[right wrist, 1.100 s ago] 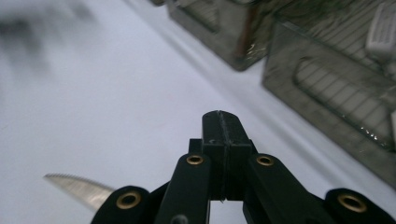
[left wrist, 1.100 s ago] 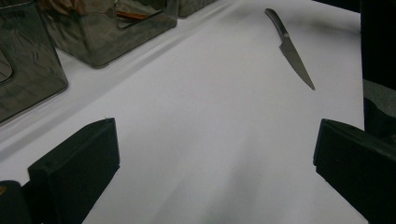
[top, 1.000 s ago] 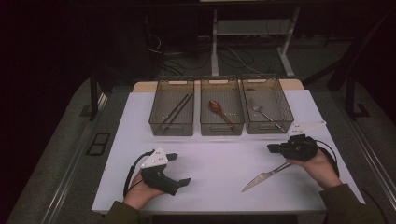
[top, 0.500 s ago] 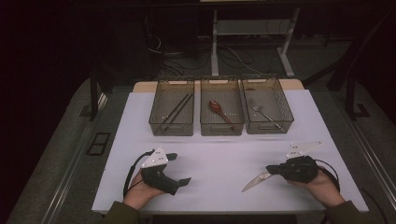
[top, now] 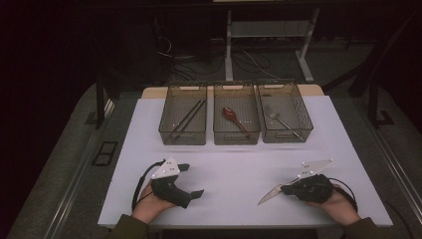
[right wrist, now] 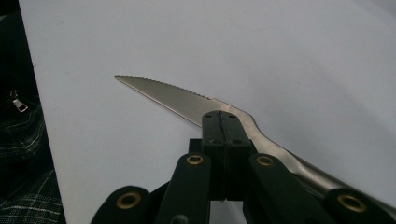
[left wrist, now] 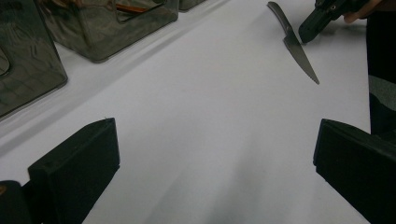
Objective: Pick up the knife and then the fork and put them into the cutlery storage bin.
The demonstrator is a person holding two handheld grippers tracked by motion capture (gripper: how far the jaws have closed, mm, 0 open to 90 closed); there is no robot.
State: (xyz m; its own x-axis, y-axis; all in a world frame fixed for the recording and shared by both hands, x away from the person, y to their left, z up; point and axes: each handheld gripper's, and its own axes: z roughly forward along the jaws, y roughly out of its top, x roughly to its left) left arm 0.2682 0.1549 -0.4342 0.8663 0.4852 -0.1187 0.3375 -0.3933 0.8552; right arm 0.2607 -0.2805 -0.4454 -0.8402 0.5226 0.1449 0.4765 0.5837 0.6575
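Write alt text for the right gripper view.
The right tool's black jaws are shut on a serrated silver table knife, gripping it where blade meets handle. The blade points up and left over a plain white tabletop; checked fabric shows at the left edge.

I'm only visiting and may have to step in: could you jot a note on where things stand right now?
Right hand-held gripper: shut on the knife, blade low over the white table.
Left hand-held gripper: open, holding nothing, near the front edge.
Trays at the back: chopsticks in the left one, spoon in the middle, fork in the right.
Left to do: the knife is not in any tray.
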